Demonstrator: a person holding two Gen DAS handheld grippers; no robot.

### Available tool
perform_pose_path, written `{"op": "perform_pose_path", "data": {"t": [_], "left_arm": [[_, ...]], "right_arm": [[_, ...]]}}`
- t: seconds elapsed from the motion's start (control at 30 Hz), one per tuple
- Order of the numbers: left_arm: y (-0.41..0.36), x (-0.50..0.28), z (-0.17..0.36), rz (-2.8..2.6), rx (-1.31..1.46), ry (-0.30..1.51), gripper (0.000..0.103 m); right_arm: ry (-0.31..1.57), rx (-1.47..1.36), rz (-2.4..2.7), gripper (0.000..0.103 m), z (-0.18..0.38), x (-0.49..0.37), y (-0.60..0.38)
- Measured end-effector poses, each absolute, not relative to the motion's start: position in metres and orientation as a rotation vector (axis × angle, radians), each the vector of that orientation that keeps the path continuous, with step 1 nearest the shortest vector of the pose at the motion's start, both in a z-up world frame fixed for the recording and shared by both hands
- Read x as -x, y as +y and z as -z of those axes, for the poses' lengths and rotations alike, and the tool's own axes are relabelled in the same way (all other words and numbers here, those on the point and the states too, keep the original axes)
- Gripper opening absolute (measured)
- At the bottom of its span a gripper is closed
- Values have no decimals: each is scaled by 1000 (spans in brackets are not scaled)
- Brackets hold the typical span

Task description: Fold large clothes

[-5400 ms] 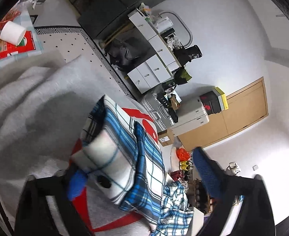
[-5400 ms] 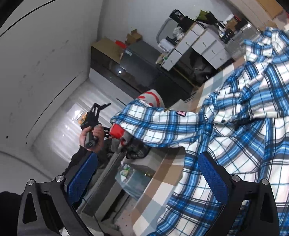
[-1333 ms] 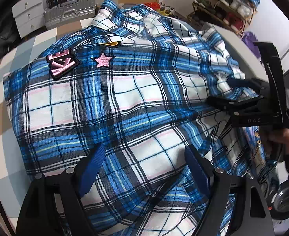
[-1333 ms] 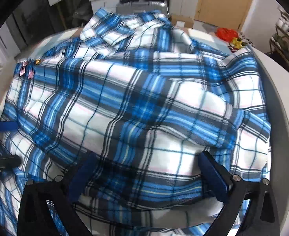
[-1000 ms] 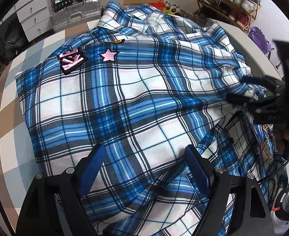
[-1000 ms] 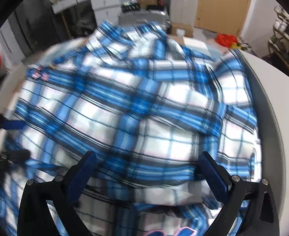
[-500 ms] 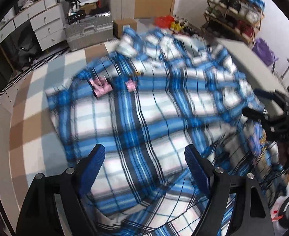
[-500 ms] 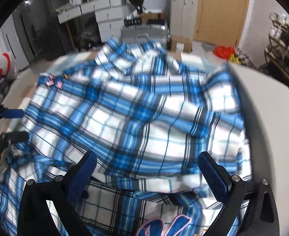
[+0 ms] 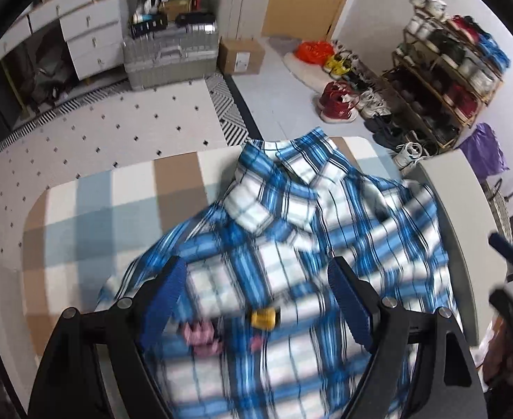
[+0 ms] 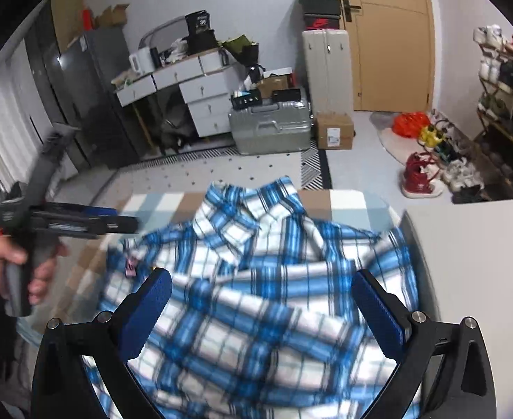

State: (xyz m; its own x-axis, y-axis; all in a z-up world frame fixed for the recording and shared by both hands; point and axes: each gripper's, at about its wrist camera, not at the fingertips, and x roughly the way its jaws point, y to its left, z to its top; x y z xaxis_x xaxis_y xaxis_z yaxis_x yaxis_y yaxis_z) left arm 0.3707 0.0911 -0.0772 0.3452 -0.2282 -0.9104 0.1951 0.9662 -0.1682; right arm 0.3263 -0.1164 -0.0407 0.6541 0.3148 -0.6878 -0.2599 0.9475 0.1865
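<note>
A blue and white plaid shirt (image 9: 291,244) lies spread on the checkered table (image 9: 117,188), collar at the far side. It carries pink patches and a yellow tag (image 9: 264,317). It also shows in the right wrist view (image 10: 263,279). My left gripper (image 9: 256,286) is open and empty, raised above the shirt's chest. My right gripper (image 10: 260,300) is open and empty above the shirt's right part. Each gripper shows at the edge of the other's view, the left one (image 10: 82,223) held in a hand.
A white side surface (image 10: 473,262) adjoins the table on the right. Beyond the table are a patterned rug (image 9: 117,122), a silver suitcase (image 10: 270,129), a cardboard box (image 10: 335,131), white drawers (image 10: 204,87), a shoe rack (image 9: 445,70) and a wooden door (image 10: 392,35).
Both grippers have lifted up and back from the shirt. The shirt, close under the fingers a second ago, now lies lower and farther, with room and floor in view.
</note>
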Motion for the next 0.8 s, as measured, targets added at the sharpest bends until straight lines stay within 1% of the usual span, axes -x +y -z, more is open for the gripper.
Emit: {"op": "perform_pose_path", "data": {"t": [0.13,0.23,0.43,0.47,0.5,0.53,0.57,0.6,0.63,0.67,0.8], "left_arm": [[80,-413,103,257,55,1249,80],[76,-446,119,238,70,1259,80],[72,-468,141,261,56,1316,79],[71,-468,142,282,56,1327,71],[71,-468,142,303,66,1342,50],[74,-467,143,324,97,1359,38],[78,-467,142,335,129,1362,27],[81,-465,141,342,144,1359,25],[83,-462,141,346,142,1354,19],[84,-462,141,342,129,1358,5],[91,-451,131,364,153,1327,3]], "right_arm": [[824,-45,-329,103,58,-354,-110],[851,-38,-338,103,75,-370,-109],[872,-14,-347,103,107,-388,-111],[871,-2,-346,103,109,-390,-111],[871,15,-344,103,114,-393,-111],[876,23,-340,103,118,-396,-111],[882,21,-335,103,121,-399,-112],[888,9,-329,103,124,-403,-113],[893,-17,-326,103,126,-406,-116],[898,-33,-327,103,128,-407,-118],[902,-37,-308,103,125,-410,-119]]}}
